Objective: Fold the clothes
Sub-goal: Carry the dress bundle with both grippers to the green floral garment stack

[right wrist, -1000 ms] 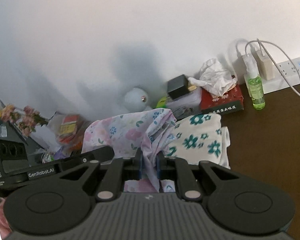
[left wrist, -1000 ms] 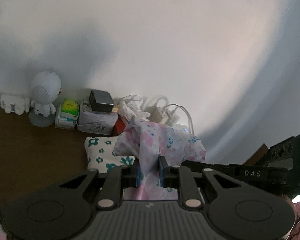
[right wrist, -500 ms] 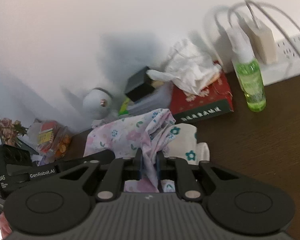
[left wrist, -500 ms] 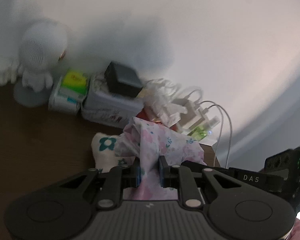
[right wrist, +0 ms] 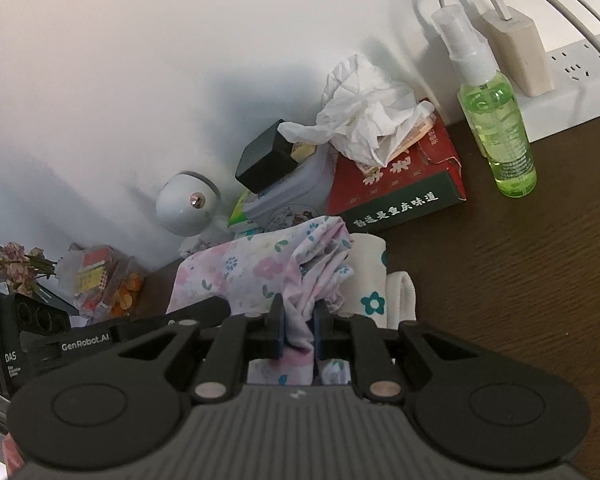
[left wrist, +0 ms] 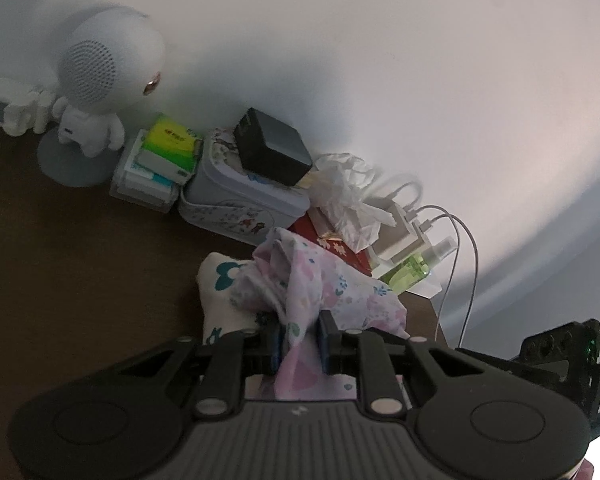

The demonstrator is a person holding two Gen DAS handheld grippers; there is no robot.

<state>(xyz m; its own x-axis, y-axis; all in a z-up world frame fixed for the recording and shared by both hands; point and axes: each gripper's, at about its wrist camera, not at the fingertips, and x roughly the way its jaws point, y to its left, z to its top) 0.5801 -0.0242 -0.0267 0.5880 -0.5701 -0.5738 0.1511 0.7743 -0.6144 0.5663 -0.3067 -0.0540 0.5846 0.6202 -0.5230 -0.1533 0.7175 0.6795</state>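
Left gripper (left wrist: 299, 330): black two-finger tool, angled downward, jaws nearly closed and pinching a bunched fold of pink floral cotton cloth (left wrist: 332, 288). Right gripper (right wrist: 298, 322): matching black tool, angled downward, jaws likewise clamped on the same cloth.

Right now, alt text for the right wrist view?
The right gripper pinches a bunched pink floral garment above a brown table. Behind it lie a white cloth with teal flowers, a red tissue box and a green spray bottle against a white wall.
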